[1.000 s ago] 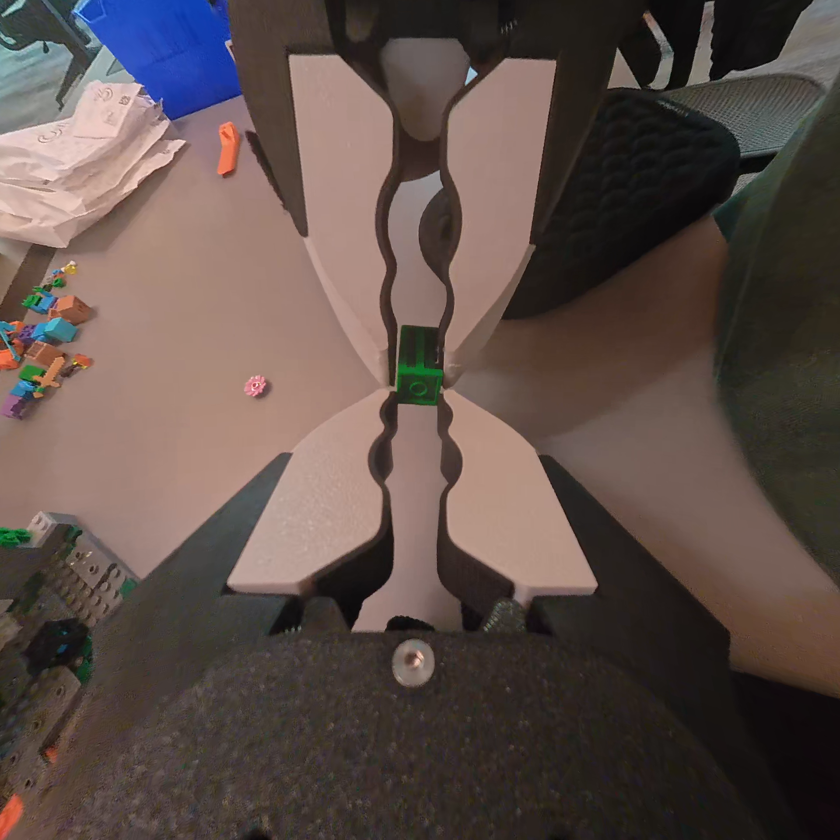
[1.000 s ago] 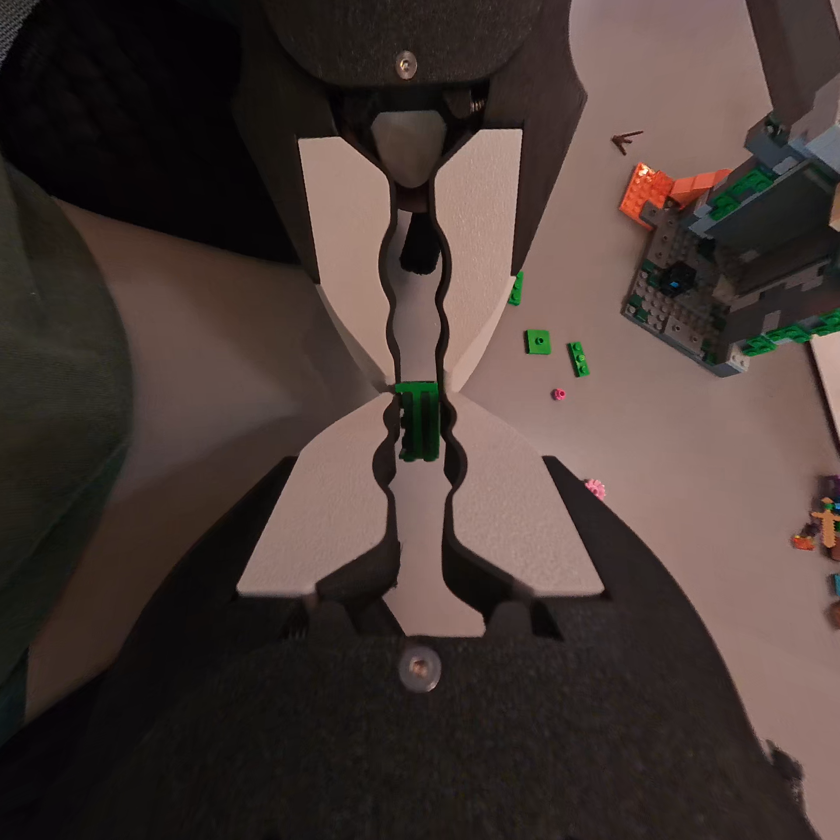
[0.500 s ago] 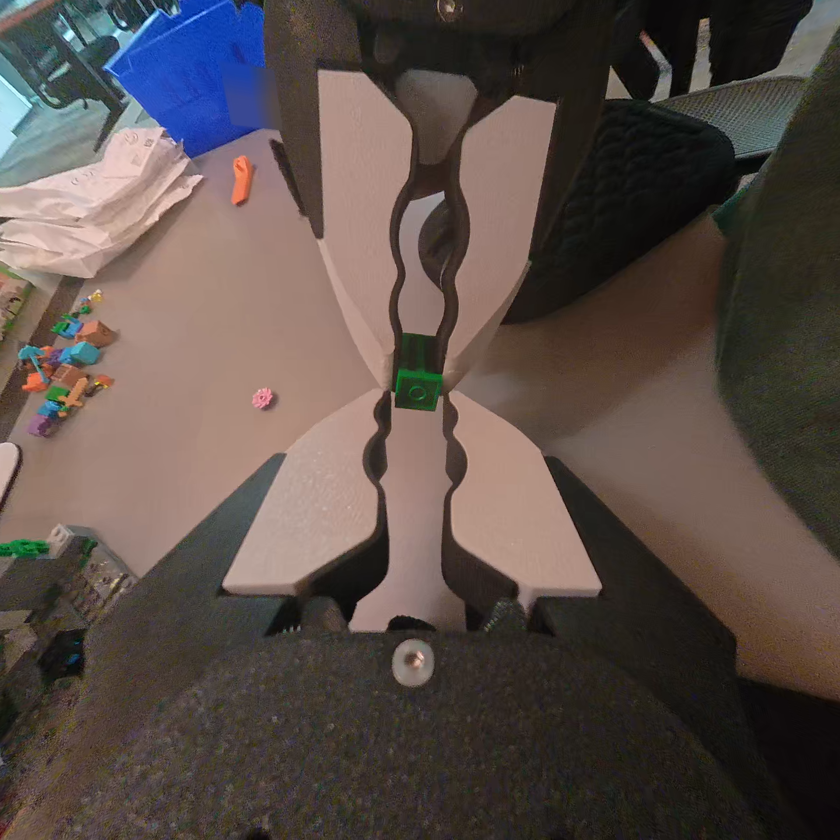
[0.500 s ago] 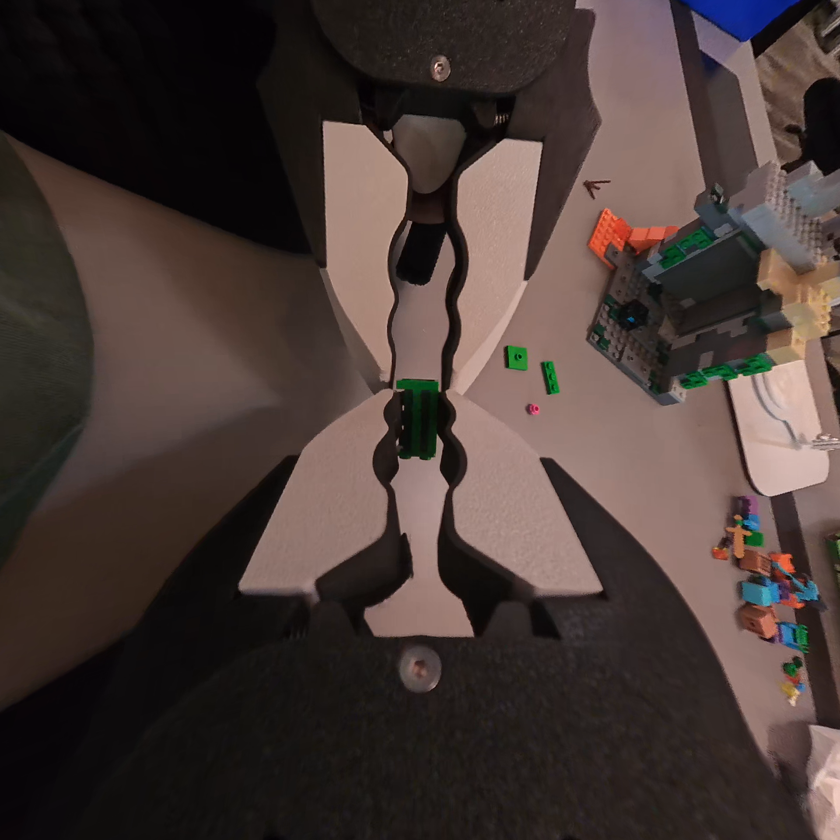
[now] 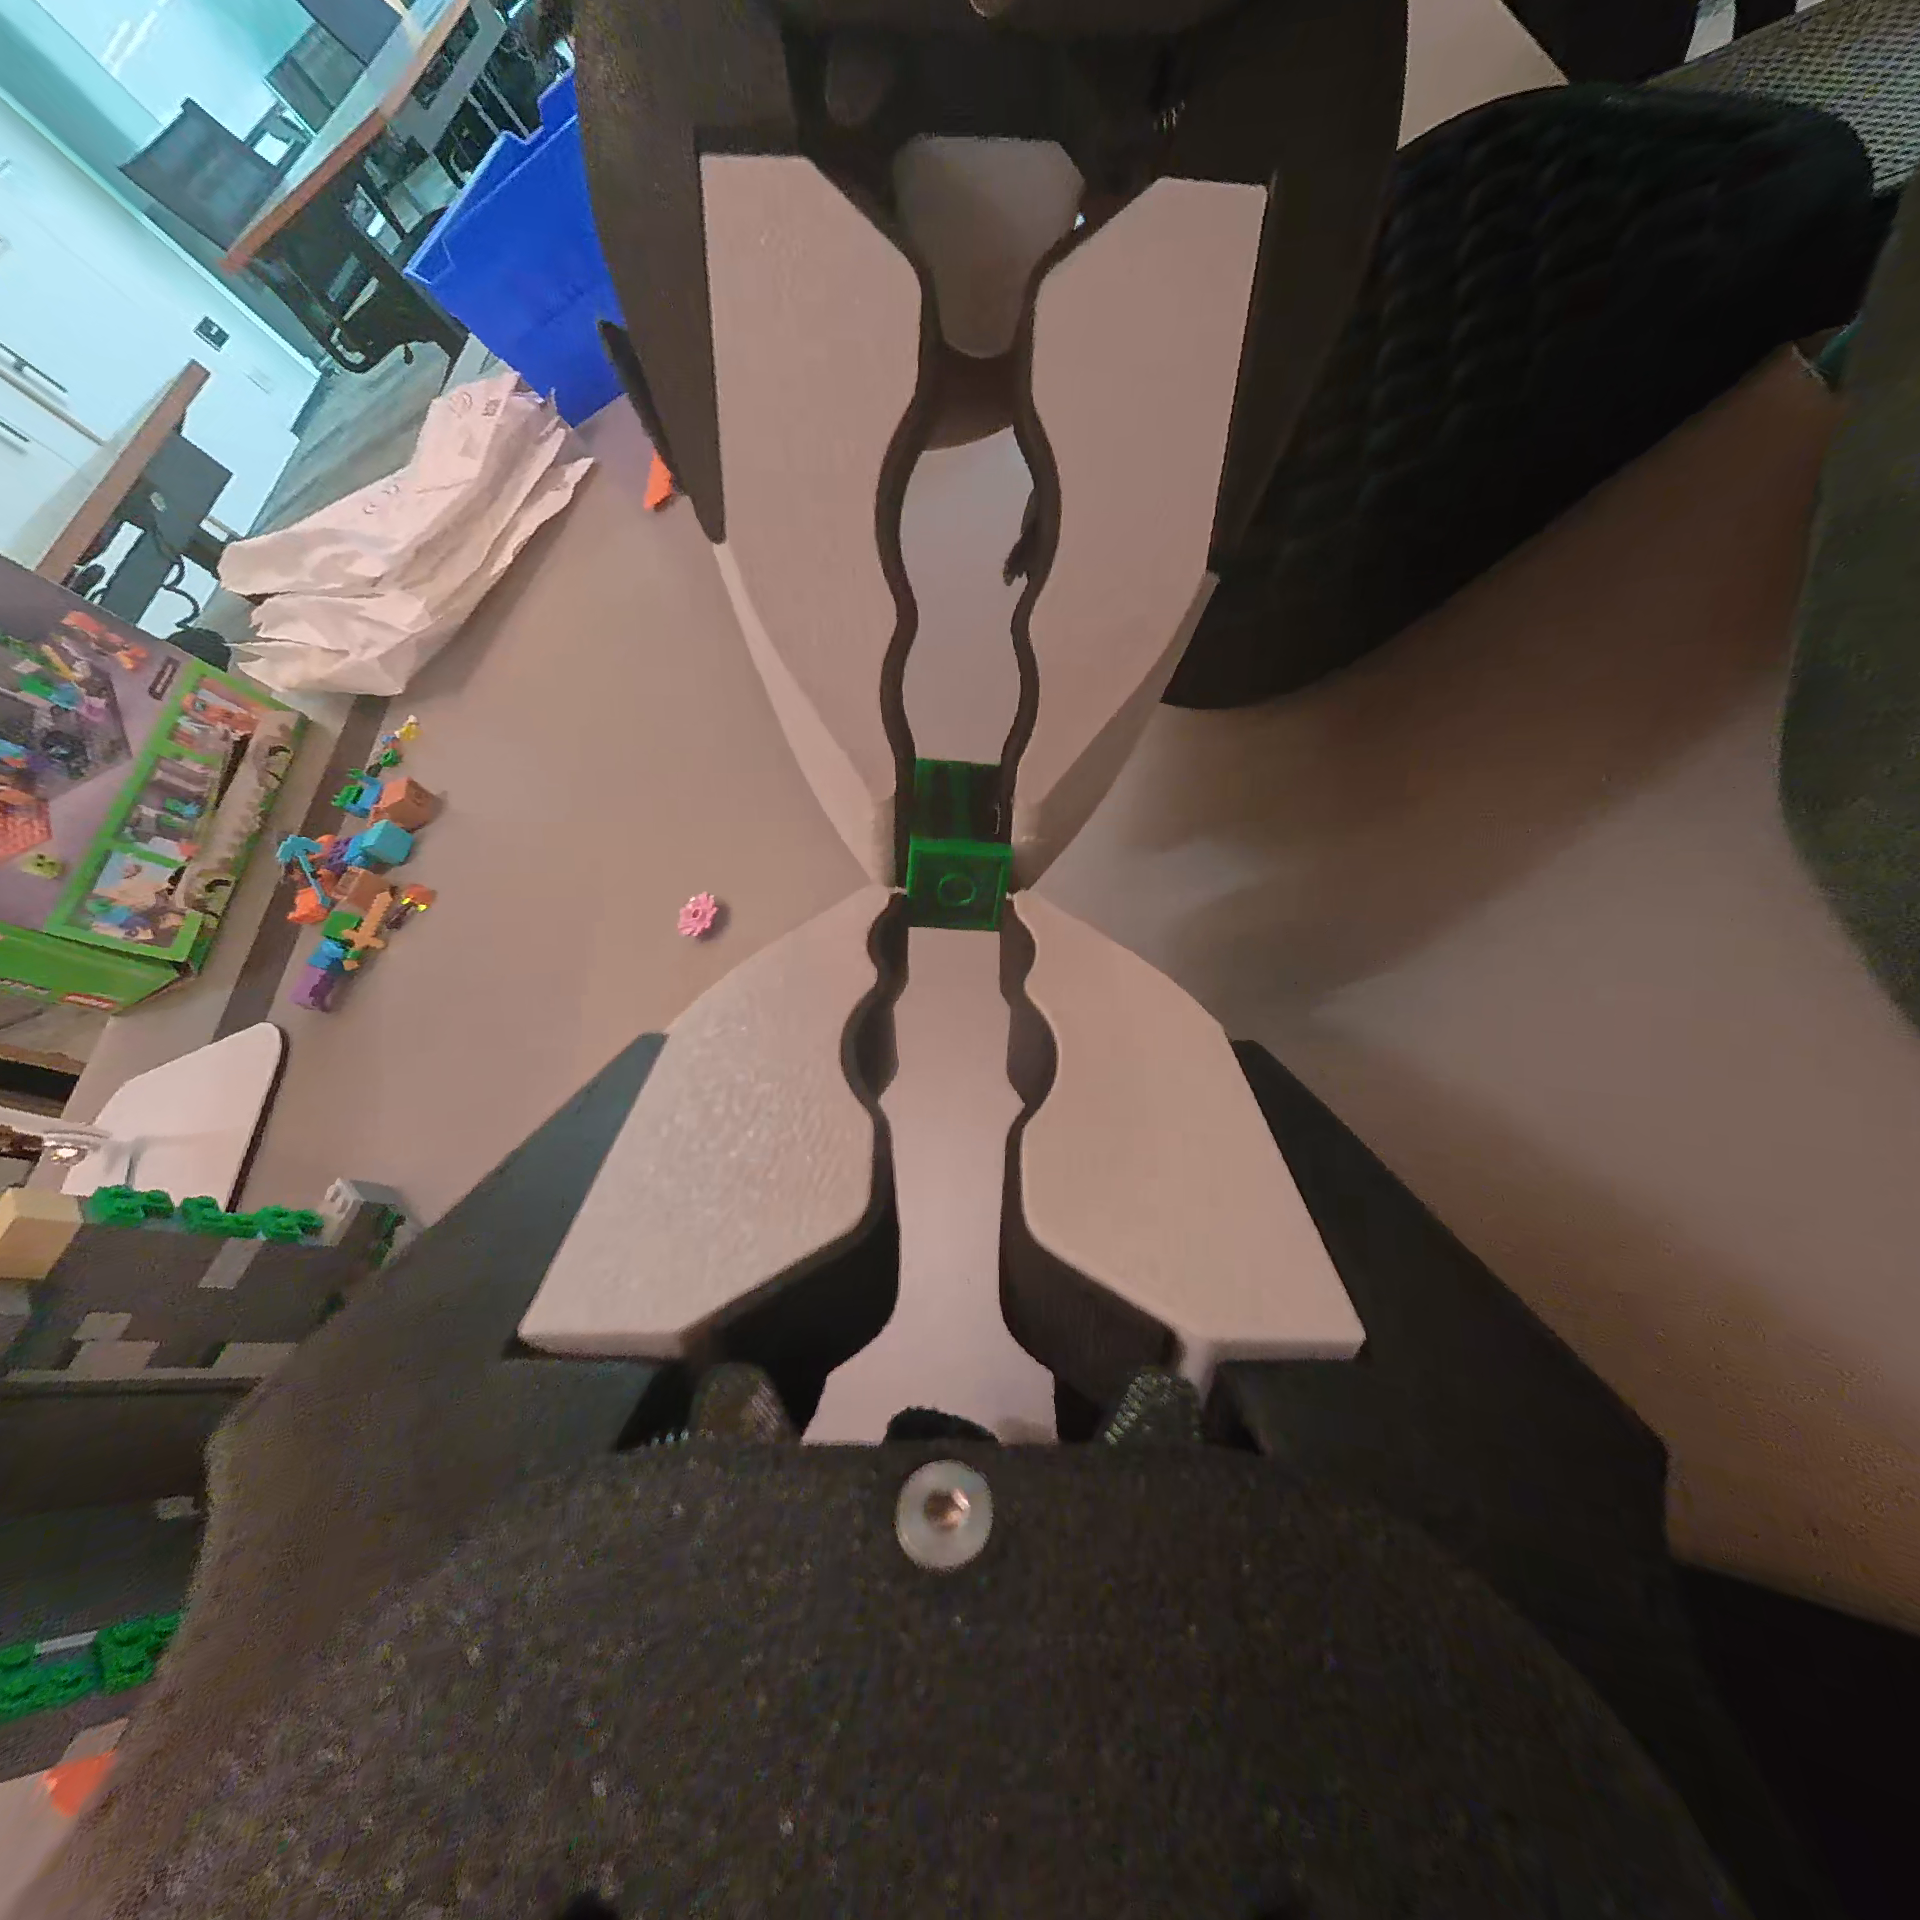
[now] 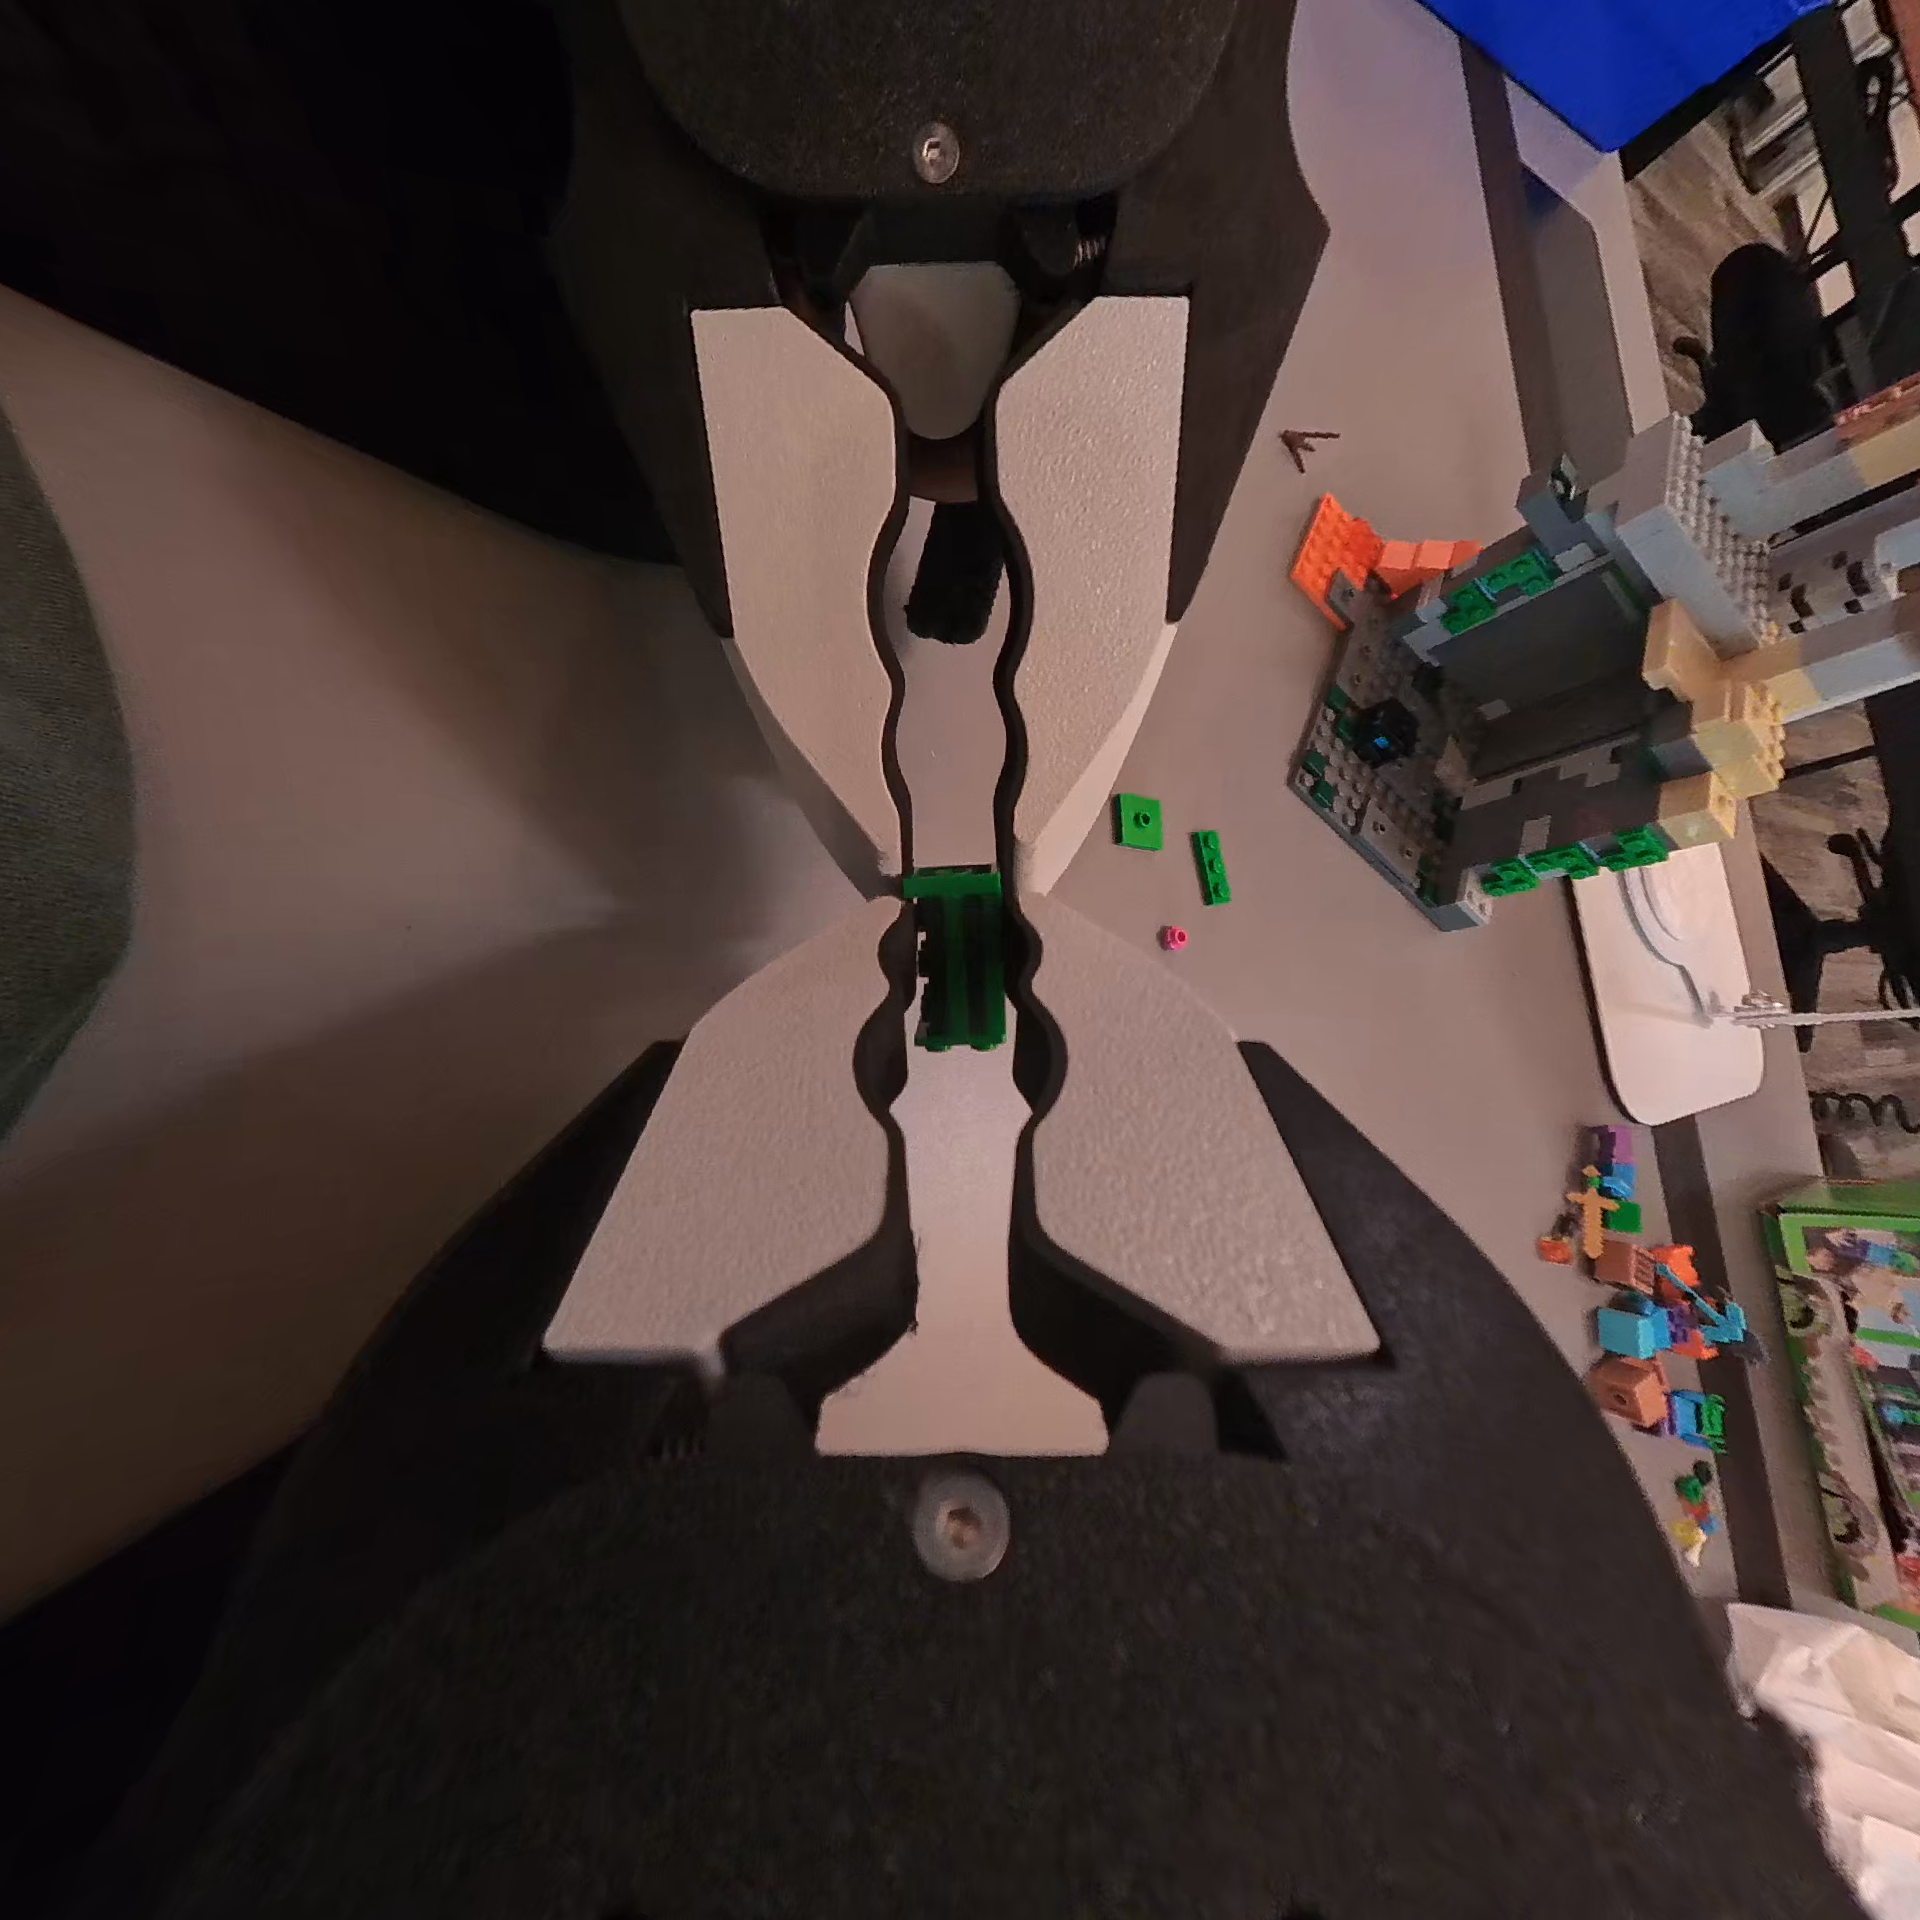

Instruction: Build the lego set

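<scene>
Mid-frame, left hand-held gripper (image 5: 954,909) and right hand-held gripper (image 6: 954,951) each clenched green pieces (image 5: 956,883), likely being joined; next, seating them on the castle (image 6: 1538,717).

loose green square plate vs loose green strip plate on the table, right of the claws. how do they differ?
The green square plate is roughly square with one stud at its centre; the green strip plate is long, narrow and shows a row of studs. The square plate lies nearer the claws, while the strip plate lies nearer the grey lego building. Both are bright green, lie flat and loose on the table, and are untouched.
</scene>
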Demonstrator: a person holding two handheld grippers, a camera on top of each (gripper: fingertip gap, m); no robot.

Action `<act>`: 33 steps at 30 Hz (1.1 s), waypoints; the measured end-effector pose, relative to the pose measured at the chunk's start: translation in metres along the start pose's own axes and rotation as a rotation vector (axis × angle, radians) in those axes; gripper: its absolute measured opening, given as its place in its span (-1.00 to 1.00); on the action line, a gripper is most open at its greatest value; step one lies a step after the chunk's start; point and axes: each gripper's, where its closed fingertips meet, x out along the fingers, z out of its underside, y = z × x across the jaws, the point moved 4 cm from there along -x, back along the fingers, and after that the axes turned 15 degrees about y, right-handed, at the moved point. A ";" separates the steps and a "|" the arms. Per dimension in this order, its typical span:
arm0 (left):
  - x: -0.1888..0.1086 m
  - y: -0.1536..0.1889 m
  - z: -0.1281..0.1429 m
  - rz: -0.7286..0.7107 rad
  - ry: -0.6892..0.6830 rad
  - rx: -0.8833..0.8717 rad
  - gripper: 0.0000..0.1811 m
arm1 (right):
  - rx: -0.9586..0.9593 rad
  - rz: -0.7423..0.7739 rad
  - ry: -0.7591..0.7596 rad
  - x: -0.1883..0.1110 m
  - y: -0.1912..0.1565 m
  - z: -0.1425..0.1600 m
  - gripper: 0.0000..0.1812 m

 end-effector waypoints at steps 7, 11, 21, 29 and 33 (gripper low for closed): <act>0.000 0.000 0.001 -0.004 -0.006 0.005 -0.82 | 0.028 -0.006 -0.006 0.000 0.000 0.001 -0.83; 0.000 0.000 0.000 -0.007 -0.004 0.005 -0.82 | 0.048 -0.006 0.000 -0.001 0.001 0.000 -0.83; -0.001 0.002 -0.001 0.001 0.009 0.001 -0.82 | 0.087 -0.041 0.027 -0.001 -0.001 -0.001 -0.84; -0.001 0.005 0.002 0.001 -0.007 0.000 -0.82 | 0.127 -0.066 0.019 0.002 -0.002 0.001 -0.84; -0.002 0.000 0.003 -0.015 0.003 -0.016 -0.82 | 0.164 -0.054 0.030 0.003 0.002 0.000 -0.83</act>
